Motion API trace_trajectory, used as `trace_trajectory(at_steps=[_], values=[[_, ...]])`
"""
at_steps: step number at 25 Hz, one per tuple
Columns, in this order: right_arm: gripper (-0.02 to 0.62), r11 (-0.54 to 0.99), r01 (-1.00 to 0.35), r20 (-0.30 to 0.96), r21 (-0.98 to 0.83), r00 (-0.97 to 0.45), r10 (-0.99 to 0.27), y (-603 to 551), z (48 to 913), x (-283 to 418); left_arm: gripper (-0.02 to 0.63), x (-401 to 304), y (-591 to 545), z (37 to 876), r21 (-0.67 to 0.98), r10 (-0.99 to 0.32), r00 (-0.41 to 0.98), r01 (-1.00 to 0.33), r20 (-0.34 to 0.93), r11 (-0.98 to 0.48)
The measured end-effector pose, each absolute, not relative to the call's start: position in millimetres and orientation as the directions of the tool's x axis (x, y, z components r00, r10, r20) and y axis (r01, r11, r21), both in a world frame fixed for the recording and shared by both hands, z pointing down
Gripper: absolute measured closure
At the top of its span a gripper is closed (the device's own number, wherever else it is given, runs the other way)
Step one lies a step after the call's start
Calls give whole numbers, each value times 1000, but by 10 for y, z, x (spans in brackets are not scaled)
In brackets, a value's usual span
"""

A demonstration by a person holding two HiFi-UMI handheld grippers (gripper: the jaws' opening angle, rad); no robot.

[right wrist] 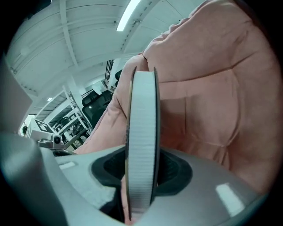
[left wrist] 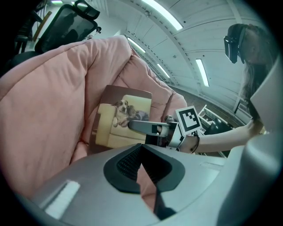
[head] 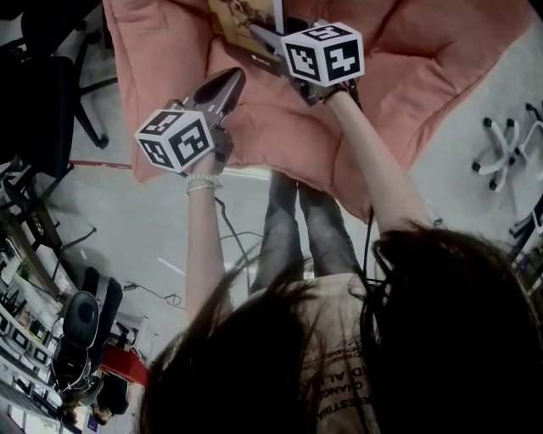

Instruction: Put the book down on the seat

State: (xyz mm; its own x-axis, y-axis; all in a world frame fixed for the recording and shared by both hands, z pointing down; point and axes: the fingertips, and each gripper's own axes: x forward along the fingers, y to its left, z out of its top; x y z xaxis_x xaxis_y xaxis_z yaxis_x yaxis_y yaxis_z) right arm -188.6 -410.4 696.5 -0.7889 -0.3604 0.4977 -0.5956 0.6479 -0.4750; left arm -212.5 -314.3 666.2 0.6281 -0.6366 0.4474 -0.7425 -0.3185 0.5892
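Note:
The book [head: 240, 14], with a dog on a yellow sofa on its cover [left wrist: 124, 119], is held upright over the pink cushioned seat [head: 424, 68]. My right gripper [head: 261, 40] is shut on its lower edge. In the right gripper view the book [right wrist: 141, 132] shows edge-on between the jaws, its white pages facing me. From the left gripper view, the right gripper [left wrist: 135, 125] clamps the cover against the seat's pink back [left wrist: 53, 110]. My left gripper [head: 230, 81] hovers left of the book over the seat's front, its jaws together on nothing.
A black office chair [head: 47, 93] stands left of the seat, and a white caster base [head: 502, 157] is on the floor to the right. The person's legs [head: 305, 229] stand just in front of the seat. Cables and shelving sit at the lower left.

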Motion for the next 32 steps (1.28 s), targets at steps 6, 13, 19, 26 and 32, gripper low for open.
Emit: trace_trajectory(at_steps=[6,13,19,26,32], values=[[425,607,-664,561,-437,-728,-394,-4150,7080,-1700,611,-2108,-3090,6694,594,-635,629,-741,450,-314],[377,540,-734,617,-412,-661,-428,-4192,7216,-1479,611,-2027,-3072,6731,598,-625,635,-737,454,-315],[330,482,-804,677,-348,-572,-464,-4207,7317,-1255,611,-1951,-3067,6694,597,-615,645,-732,454,-327],[308,387,-863,705,-326,-494,-509,-4268,7399,-965,611,-1847,-3094,6721,595,-610,647,-732,457,-332],[307,362,-877,718,-317,-471,-513,-4209,7385,-933,611,-1882,-3047,6705,600,-600,657,-725,456,-338]])
